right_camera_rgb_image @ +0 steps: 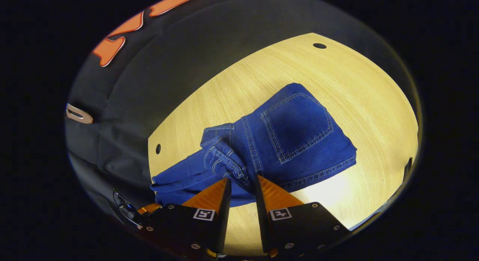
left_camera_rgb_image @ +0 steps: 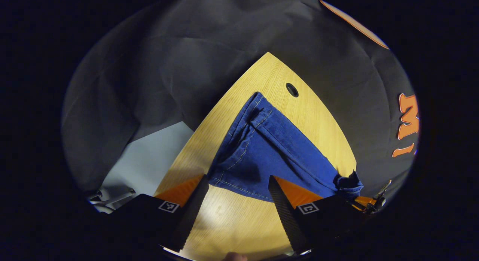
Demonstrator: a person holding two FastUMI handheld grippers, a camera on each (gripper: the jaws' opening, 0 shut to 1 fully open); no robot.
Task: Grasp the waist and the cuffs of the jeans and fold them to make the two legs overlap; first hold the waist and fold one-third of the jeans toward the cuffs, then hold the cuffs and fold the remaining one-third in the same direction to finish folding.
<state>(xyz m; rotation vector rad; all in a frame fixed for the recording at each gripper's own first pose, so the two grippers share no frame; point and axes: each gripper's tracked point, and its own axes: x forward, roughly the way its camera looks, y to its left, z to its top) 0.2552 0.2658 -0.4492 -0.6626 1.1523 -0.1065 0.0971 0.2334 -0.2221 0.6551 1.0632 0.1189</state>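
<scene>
Blue jeans point(left_camera_rgb_image: 269, 148) lie on the wooden table point(left_camera_rgb_image: 228, 223), a hemmed edge nearest me. My left gripper point(left_camera_rgb_image: 238, 177) stands open, its fingertips wide apart at that near edge with nothing pressed between them. At the right end, a bunched piece of denim point(left_camera_rgb_image: 350, 184) is lifted by the other gripper point(left_camera_rgb_image: 368, 203). In the right gripper view the jeans point(right_camera_rgb_image: 299, 130) show a back pocket facing up, and crumpled seamed denim point(right_camera_rgb_image: 224, 160) runs down into my right gripper point(right_camera_rgb_image: 243, 178), which is shut on it. A leg trails off to the left point(right_camera_rgb_image: 179, 178).
The table point(right_camera_rgb_image: 374, 103) has small round holes point(left_camera_rgb_image: 292, 90) point(right_camera_rgb_image: 319, 45) near its edges. Black cloth wall surrounds it. Pale floor point(left_camera_rgb_image: 149, 160) and a metal stand foot point(left_camera_rgb_image: 112, 197) lie beyond the table's left edge.
</scene>
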